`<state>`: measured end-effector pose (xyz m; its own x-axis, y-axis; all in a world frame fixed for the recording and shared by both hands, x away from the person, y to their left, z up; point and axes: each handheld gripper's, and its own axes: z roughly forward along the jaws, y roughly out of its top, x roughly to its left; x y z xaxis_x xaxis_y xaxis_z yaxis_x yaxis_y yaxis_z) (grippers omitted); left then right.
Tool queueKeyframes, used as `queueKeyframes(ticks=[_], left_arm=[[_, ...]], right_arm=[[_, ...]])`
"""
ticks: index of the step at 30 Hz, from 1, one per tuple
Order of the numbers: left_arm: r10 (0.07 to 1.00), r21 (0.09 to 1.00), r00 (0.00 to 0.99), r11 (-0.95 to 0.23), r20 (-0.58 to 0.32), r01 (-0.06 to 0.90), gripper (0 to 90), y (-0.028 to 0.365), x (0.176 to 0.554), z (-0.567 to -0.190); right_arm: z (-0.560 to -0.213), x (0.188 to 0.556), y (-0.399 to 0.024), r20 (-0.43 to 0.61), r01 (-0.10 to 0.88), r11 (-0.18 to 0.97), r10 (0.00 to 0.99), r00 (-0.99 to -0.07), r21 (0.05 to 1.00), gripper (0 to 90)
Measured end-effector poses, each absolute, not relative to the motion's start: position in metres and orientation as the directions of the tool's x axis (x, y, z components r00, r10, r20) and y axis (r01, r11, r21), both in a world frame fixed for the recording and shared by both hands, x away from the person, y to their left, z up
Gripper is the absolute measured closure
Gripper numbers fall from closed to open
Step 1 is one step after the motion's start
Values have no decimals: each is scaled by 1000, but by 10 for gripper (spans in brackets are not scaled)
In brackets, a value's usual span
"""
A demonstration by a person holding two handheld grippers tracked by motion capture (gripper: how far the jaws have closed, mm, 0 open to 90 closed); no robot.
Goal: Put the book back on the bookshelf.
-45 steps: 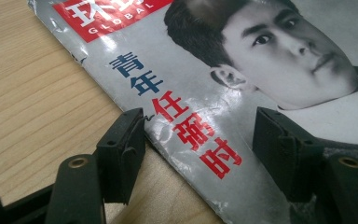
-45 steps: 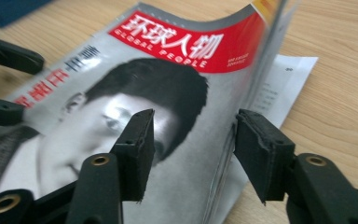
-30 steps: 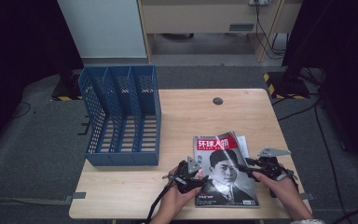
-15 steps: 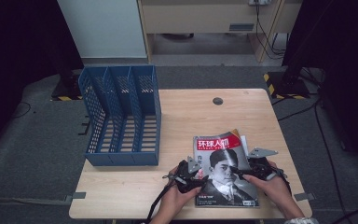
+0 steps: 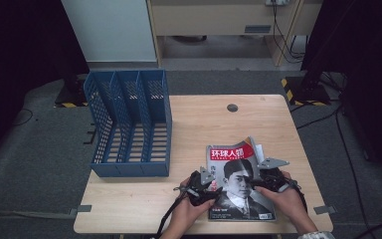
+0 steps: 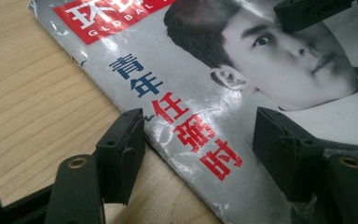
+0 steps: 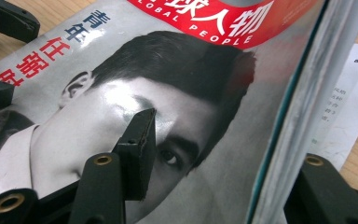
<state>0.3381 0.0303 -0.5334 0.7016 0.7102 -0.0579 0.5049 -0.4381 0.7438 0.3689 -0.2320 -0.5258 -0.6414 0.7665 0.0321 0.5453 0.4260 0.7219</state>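
since a second ago the right gripper [image 5: 264, 180] has slid in onto the magazine [image 5: 238, 179], its fingers [image 7: 137, 151] just closing, apart astride the lifted right edge. left gripper [image 5: 205, 186] fingers [image 6: 121, 154] apart astride the left edge, seemingly not pinching. thin, floppy and glossy, it lies on the surface [image 5: 204, 124]; best held at both edges.

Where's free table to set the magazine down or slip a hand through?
Bare wood: the far half of the table beyond the magazine, holding just a small dark disc; the strip between the blue file rack and the magazine; the near left corner. Crowded: near right, where both tongs, left and right, flank the magazine.
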Motion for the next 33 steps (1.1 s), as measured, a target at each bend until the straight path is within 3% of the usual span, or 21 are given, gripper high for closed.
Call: queueKeyframes(ticks=[8,16,22,29,33], left_arm=[[708,745,704,-439,-56,502,335,30,340,-534],[713,751,699,-431,-57,501,333,30,339,-534],[719,750,693,-428,-57,505,318,29,339,-535],[707,719,705,-464,-51,517,54,25,339,-536],[710,717,702,-460,-57,524,33,26,340,-536]], right_arm=[[-527,371,-231,35,563,412,784,-620,716,473],[-523,370,-235,29,544,391,792,-610,742,713],[-518,368,-233,23,528,385,792,-610,757,823],[-512,366,-231,8,492,389,778,-628,779,871],[-510,365,-230,1,472,387,773,-635,793,876]])
